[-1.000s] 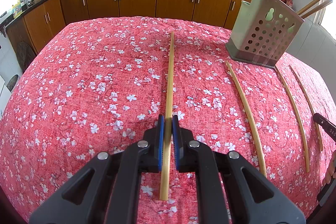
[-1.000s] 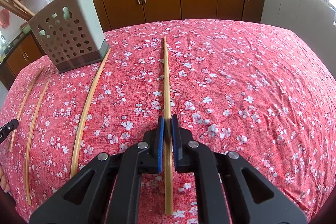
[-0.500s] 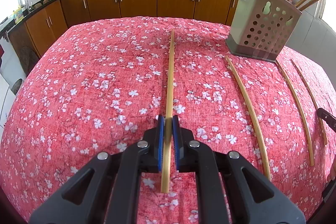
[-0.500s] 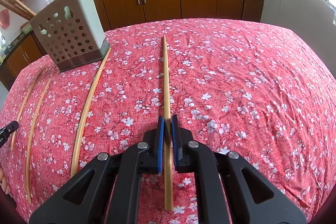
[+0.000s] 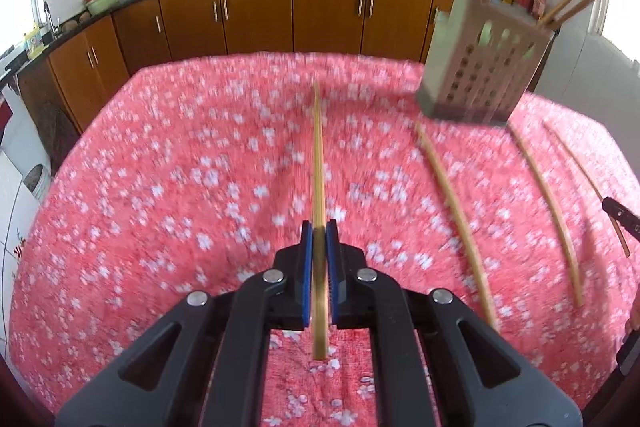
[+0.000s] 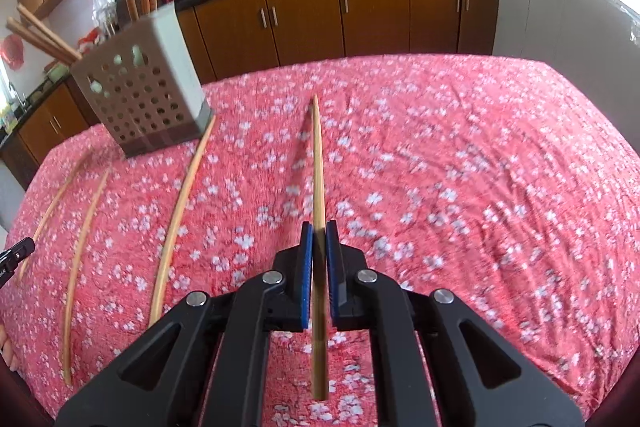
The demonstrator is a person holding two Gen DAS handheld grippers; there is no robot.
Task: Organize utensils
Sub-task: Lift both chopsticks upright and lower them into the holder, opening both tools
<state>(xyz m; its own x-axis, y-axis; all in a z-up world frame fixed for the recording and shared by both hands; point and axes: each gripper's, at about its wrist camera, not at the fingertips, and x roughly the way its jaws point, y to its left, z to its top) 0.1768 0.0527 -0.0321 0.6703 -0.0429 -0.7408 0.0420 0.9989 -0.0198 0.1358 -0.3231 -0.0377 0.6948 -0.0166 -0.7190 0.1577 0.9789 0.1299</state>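
In the left wrist view, the left hand-held gripper (image 5: 319, 227) is clamped narrowly on a chopstick (image 5: 318, 163), its blue pads pressing both sides; the stick runs forward over the red flowered cloth (image 5: 160, 187) of the counter. Left of it the cloth lies bare out to its left edge, giving wide room there. To the right three loose chopsticks (image 5: 456, 215) lie on the cloth, well apart from one another, with the perforated holder (image 5: 484, 75) standing beyond their far ends near the back edge, more sticks upright in it. The picture is blurred.

In the right wrist view, the holder (image 6: 148, 95) stands at far left with the three loose chopsticks (image 6: 176, 223) before it, the nearest one's far end just beside its base. The right hand-held gripper (image 6: 319, 227) is likewise closed tight on a second chopstick (image 6: 318, 167). To its right the cloth (image 6: 480, 187) is open to the edge.
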